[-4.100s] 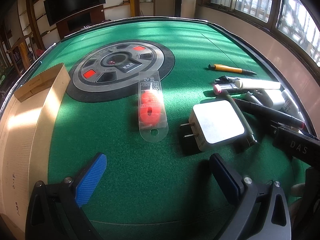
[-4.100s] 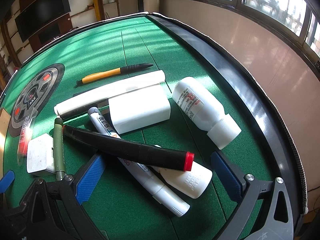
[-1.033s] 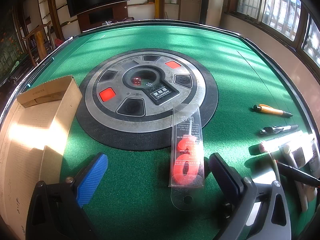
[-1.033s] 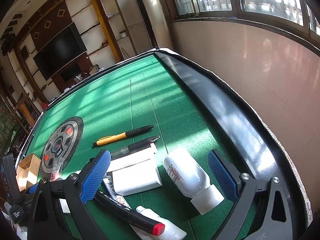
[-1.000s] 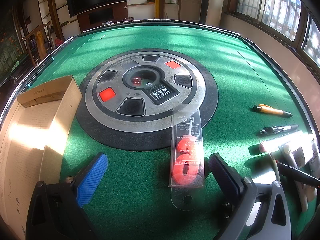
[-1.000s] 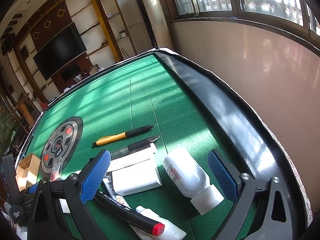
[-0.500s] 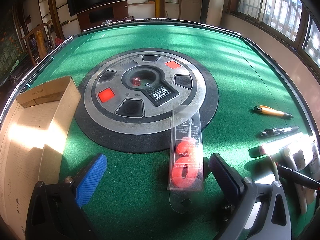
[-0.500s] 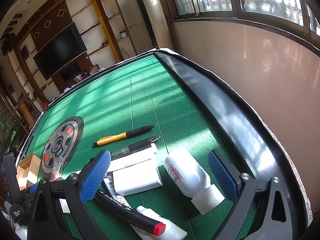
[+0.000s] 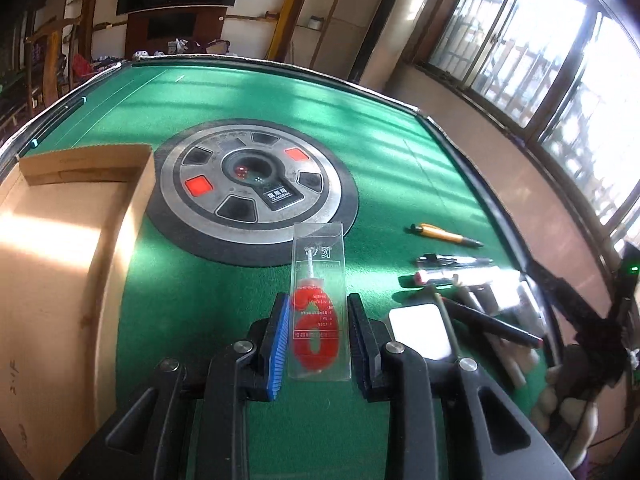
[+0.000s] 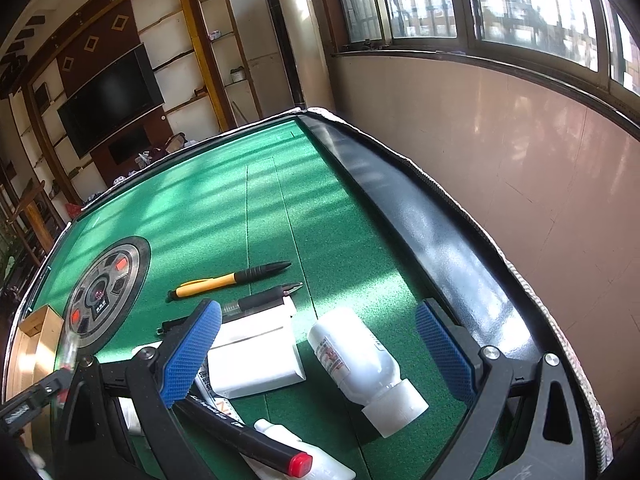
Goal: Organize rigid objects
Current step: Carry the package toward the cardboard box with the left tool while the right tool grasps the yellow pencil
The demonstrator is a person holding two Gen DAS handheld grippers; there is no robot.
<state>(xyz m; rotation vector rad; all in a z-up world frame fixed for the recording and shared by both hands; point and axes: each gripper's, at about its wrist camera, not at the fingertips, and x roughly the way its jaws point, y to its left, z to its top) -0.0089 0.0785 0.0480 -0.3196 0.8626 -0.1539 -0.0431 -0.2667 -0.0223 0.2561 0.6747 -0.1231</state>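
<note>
- Left wrist view: the left gripper [image 9: 318, 340] pinches a clear flat plastic packet with a red piece inside [image 9: 318, 312], its pads against both long edges. Whether the packet is off the green felt table [image 9: 360, 136] I cannot tell.
- The open brown cardboard box [image 9: 60, 240] at nine o'clock shows nothing inside in the part visible, so sorting looks barely begun.
- Right wrist view: the right gripper [image 10: 318, 352] is spread wide and holds nothing, hovering over a white plastic bottle [image 10: 360, 360].
- Still loose: an orange-and-black pen [image 10: 230, 278], a white rectangular block [image 10: 252, 354] and a black marker with a red cap [image 10: 248, 436].
</note>
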